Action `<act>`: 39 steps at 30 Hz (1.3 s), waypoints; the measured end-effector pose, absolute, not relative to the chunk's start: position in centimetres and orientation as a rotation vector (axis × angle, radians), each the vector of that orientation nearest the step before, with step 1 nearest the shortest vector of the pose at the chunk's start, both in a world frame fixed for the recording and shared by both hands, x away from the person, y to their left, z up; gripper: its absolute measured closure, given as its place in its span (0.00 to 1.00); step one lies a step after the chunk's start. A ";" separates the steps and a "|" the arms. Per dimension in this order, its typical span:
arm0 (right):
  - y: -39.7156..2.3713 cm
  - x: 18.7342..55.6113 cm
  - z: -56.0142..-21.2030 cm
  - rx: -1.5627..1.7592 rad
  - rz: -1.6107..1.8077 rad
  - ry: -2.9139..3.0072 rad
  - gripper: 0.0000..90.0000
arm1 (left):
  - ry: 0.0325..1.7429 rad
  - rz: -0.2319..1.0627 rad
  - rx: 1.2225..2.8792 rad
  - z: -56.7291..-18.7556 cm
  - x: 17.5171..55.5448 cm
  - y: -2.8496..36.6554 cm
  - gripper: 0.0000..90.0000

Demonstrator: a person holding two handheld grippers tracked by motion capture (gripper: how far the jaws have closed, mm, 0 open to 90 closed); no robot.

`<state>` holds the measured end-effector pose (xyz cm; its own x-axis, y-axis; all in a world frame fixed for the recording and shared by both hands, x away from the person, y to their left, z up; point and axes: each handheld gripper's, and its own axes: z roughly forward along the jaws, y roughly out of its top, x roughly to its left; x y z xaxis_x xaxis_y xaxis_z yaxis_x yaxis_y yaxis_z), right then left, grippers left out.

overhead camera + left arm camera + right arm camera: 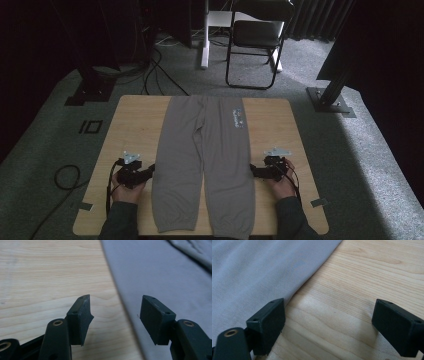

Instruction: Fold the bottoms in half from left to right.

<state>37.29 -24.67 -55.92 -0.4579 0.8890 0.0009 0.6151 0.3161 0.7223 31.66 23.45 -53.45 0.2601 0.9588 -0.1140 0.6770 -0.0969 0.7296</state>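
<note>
So there's a pair of grey cotton sweatpants (202, 165) laid flat down the middle of a pale wooden surface (135, 120), waistband up at the far edge and the cuffs hanging right at the near edge. One leg has a small light-blue print (238, 119) near the hip.

The left claw (150, 171) sits by the left edge of the pants, about halfway along the leg, jaws spread wide with nothing between them. In the left gripper view one pad is over bare wood and the other over the grey fabric (162, 277), the seam edge running between them. The right claw (253, 171) is on the opposite side, also gaping wide and empty; the right gripper view has one pad at the edge of the cloth (257, 272) and the other over wood (362, 277).

Room is pretty dim. Grey carpet (350, 150) all around, a black folding chair (257, 35) behind the far edge, a white stand leg (205, 45) next to it, black cables (160, 75) snaking on the floor, and dark curtains at the back.
</note>
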 end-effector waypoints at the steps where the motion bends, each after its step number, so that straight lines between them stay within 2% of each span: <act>1: -24.7 37.3 -55.9 1.337 0.935 2.190 0.12 | 1.483 0.516 1.847 -53.5 31.6 23.1 0.47; 14: -24.7 37.3 -55.9 1.337 0.935 2.190 0.12 | 1.493 0.501 1.951 -54.6 32.0 21.4 0.49; 18: -24.7 37.3 -55.9 1.337 0.935 2.190 0.12 | 1.484 0.570 1.986 -54.8 32.0 20.8 0.52; 22: -24.7 37.3 -55.9 1.337 0.935 2.190 0.12 | 1.448 0.568 1.984 -54.8 32.0 20.4 0.67; 27: -24.7 37.3 -55.9 1.336 0.936 2.190 0.12 | 1.404 0.487 2.000 -54.7 32.3 20.2 0.98; 34: -24.7 37.3 -55.9 1.336 0.936 2.190 0.12 | 1.267 0.425 1.922 -52.9 32.0 19.6 1.00; 39: -24.7 37.3 -55.9 1.337 0.935 2.189 0.12 | 1.156 0.414 1.931 -51.0 32.4 16.8 1.00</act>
<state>37.28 -24.67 -55.92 -0.4573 0.8893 0.0011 0.6156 0.3156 0.7221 32.41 16.82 -50.97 0.5225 0.8430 -0.1277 0.5705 -0.2343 0.7872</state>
